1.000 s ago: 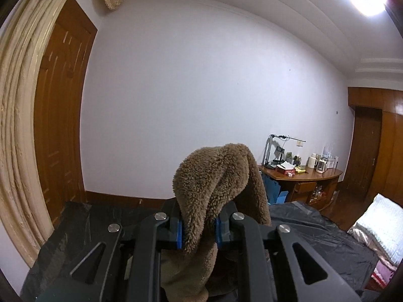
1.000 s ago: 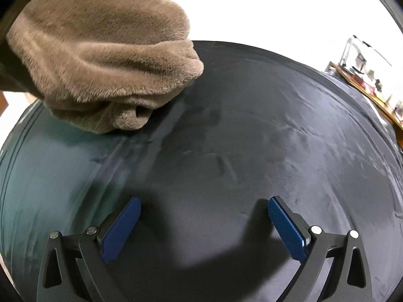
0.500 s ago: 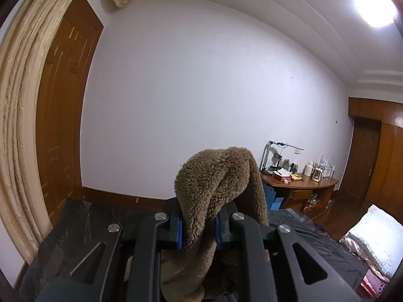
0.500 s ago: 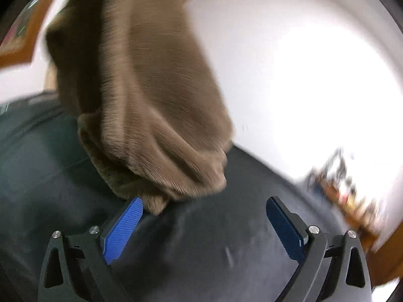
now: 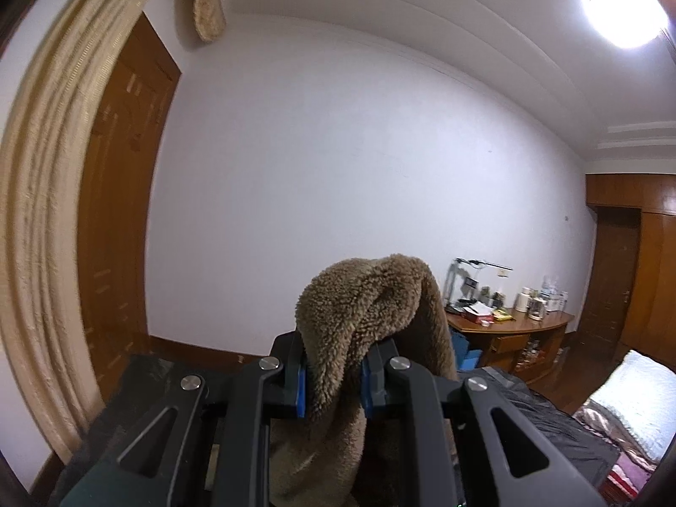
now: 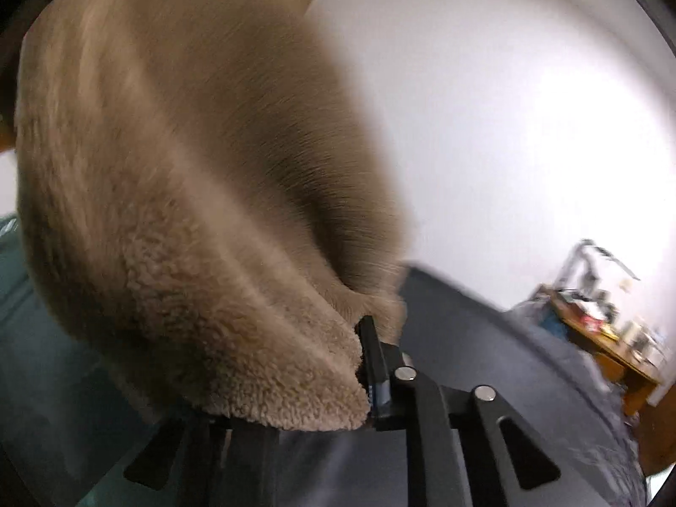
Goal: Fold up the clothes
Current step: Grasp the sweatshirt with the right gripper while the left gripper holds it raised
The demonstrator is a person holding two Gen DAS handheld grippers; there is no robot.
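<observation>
A brown fleece garment (image 5: 363, 321) is pinched between the blue pads of my left gripper (image 5: 331, 376), which is shut on it and holds it up above the black-covered bed (image 5: 549, 414); the cloth bunches over the fingers and hangs below. In the right wrist view the same garment (image 6: 190, 194) fills the left and centre, blurred. My right gripper (image 6: 363, 380) is shut on its lower fleece edge; the left finger is hidden under the cloth, the right finger (image 6: 376, 363) shows.
A wooden desk (image 5: 507, 329) with a lamp, kettle and clutter stands at the right by the wall. A wooden door (image 5: 118, 211) and beige curtain (image 5: 46, 211) are at the left. A white pillow (image 5: 633, 388) lies at the far right.
My right gripper was open over the black sheet; it rose toward the hanging garment and closed on its lower edge. My left gripper has lifted slightly, still holding the cloth.
</observation>
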